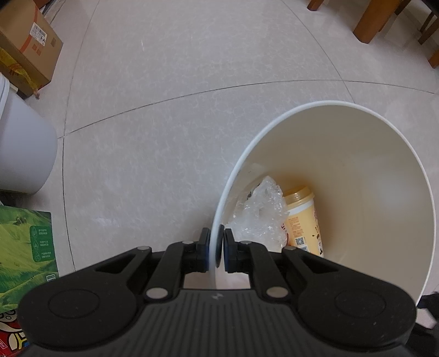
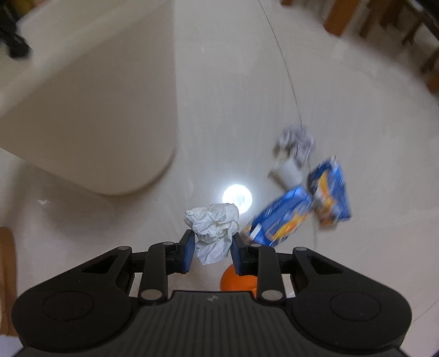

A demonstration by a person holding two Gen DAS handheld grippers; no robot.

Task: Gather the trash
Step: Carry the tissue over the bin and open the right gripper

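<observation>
My left gripper is shut on the near rim of a white trash bin, one finger outside and one inside the wall. Inside the bin lie crumpled clear plastic and a yellow cup. In the right wrist view, my right gripper is shut on a crumpled white paper towel, held above the floor. The bin's outer wall rises at the upper left. On the floor lie two blue-and-orange snack boxes, a grey crumpled wad and a white scrap.
An orange round object shows under the right fingers. A cardboard box, a white container and a green carton stand along the left. Wooden furniture legs are at the far right. Pale tiled floor lies between.
</observation>
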